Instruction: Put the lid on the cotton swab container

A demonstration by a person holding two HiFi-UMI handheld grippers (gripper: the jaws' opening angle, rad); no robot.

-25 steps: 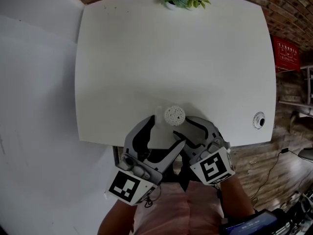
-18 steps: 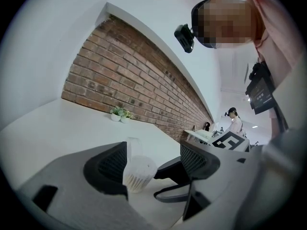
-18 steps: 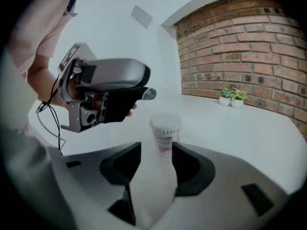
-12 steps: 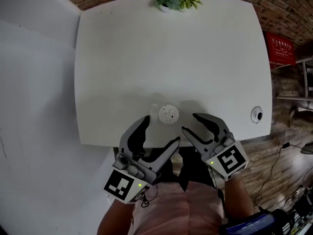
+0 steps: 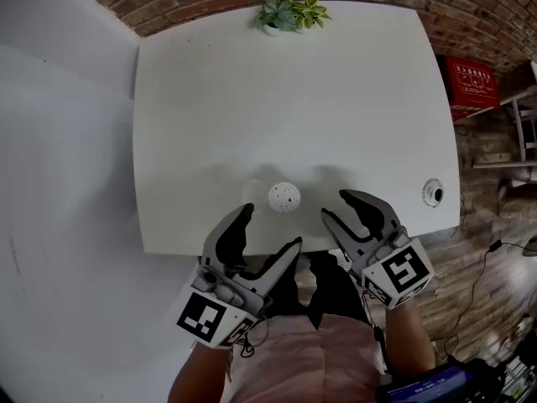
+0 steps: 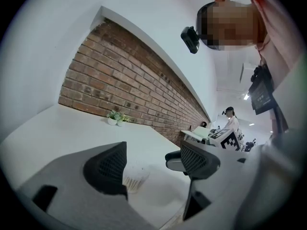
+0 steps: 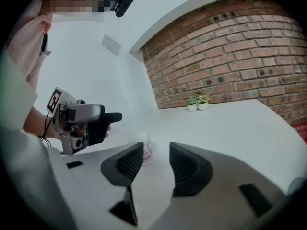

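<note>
The small round cotton swab container stands on the white table near its front edge, its top showing as a dotted white disc. It is clear-walled with white swabs inside in the left gripper view and carries a red label in the right gripper view. Whether a lid sits on it I cannot tell. My left gripper hangs open just short of it with nothing between its jaws. My right gripper is to the container's right; its jaws are closing on nothing.
Two small potted plants stand at the table's far edge against the brick wall. A round fitting sits in the table near its right edge. A red box lies beyond that edge. A white wall runs along the left.
Both grippers have drawn back from the container toward the table's front edge, the right one also shifting right. The right jaws have narrowed. The container stays in place.
</note>
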